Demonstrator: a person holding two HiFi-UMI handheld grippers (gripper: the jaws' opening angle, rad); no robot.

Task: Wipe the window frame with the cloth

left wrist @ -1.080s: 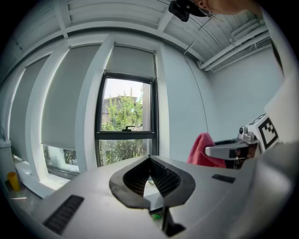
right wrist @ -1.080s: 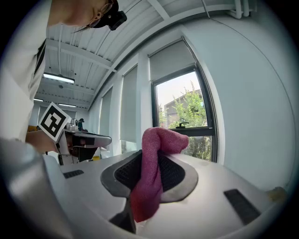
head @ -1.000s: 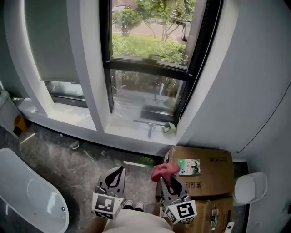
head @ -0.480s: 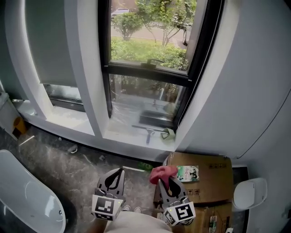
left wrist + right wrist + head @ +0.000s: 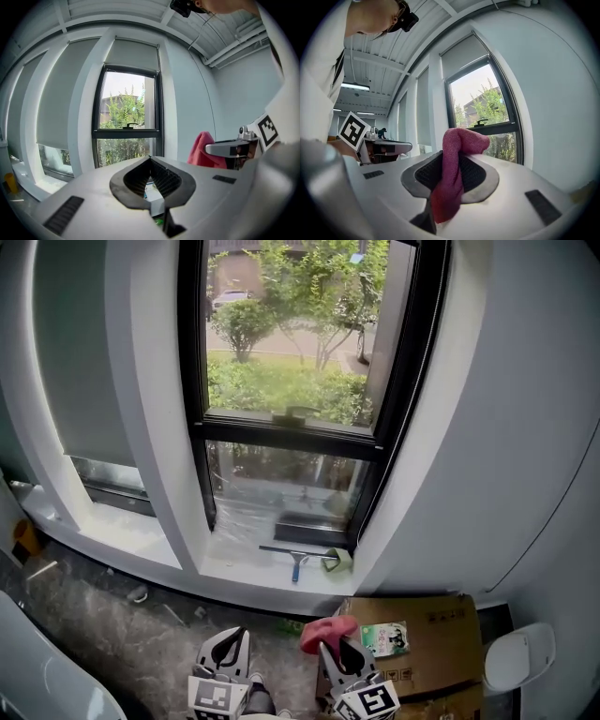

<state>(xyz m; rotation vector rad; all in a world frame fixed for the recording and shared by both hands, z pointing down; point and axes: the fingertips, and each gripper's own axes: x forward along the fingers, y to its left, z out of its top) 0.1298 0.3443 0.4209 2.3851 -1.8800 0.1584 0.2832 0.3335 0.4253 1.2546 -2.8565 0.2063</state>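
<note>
The black window frame [image 5: 281, 432] stands ahead above a white sill [image 5: 234, 566]; it also shows in the left gripper view [image 5: 126, 132] and the right gripper view [image 5: 487, 126]. My right gripper [image 5: 331, 645] is low in the head view, well short of the window, and shut on a pink cloth [image 5: 326, 630] that bunches over its tips. In its own view the pink cloth [image 5: 452, 173] hangs down between the pads of the right gripper [image 5: 450, 157]. My left gripper [image 5: 236, 636] sits beside it, shut and empty, tips touching [image 5: 150, 158].
A blue-handled squeegee [image 5: 294, 559] and a pale green cloth [image 5: 338, 561] lie on the sill's right end. A cardboard box [image 5: 436, 629] with a small green carton [image 5: 385, 638] stands on the floor at right, next to a white fixture [image 5: 517, 657].
The head view has tilted upward, so the window fills more of it and both grippers sit lower in the frame. The grip on the pink cloth is unchanged.
</note>
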